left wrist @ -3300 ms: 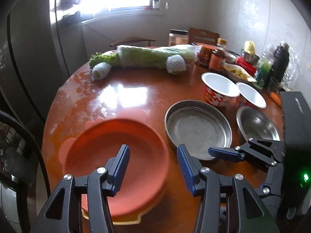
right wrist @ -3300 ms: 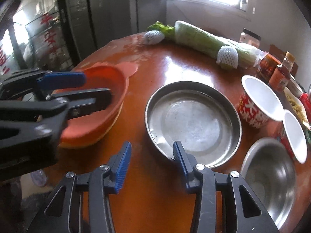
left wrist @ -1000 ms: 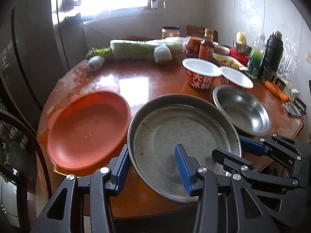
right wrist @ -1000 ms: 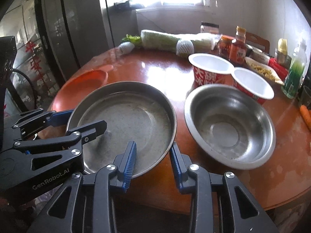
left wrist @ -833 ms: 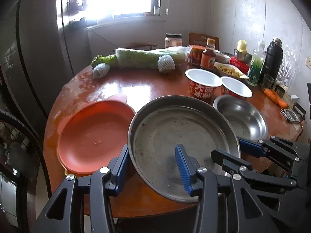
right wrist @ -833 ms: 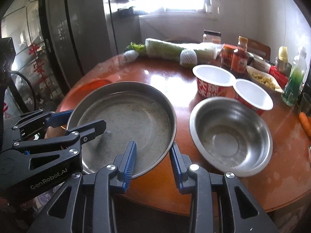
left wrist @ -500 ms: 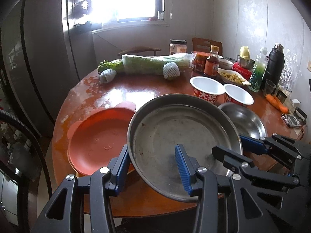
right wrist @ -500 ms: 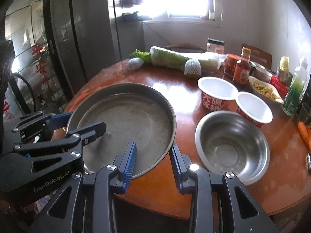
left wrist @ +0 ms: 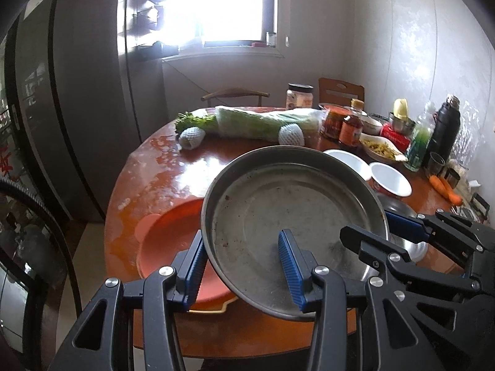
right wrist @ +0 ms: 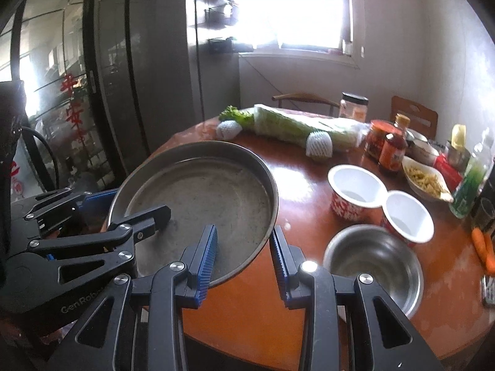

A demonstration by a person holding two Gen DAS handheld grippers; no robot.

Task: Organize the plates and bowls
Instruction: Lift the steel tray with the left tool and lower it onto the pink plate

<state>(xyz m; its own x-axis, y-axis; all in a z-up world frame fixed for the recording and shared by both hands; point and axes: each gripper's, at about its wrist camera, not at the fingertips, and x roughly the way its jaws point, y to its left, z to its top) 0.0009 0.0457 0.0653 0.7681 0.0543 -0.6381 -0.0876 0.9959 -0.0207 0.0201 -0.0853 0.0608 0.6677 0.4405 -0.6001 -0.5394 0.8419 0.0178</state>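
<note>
A wide steel plate [left wrist: 294,213] is lifted above the round table, held level by both grippers on its near rim. My left gripper [left wrist: 244,266] is shut on its left rim, one finger inside, one outside. My right gripper [right wrist: 243,259] is shut on its right rim; the plate also shows in the right wrist view [right wrist: 201,204]. An orange plate [left wrist: 173,247] lies on the table under the steel plate's left side. A steel bowl [right wrist: 374,262] sits to the right, with two white cups [right wrist: 355,191] behind it.
A wrapped cabbage [left wrist: 256,123] and two netted fruits lie at the table's far side. Jars, bottles, a flask [left wrist: 444,130] and a snack dish crowd the far right. Carrots [right wrist: 482,247] lie at the right edge. A dark fridge [left wrist: 77,123] stands left.
Both grippers closed on the steel plate's rim and lifted it off the table; over the last second it has risen further and the table has dropped away below.
</note>
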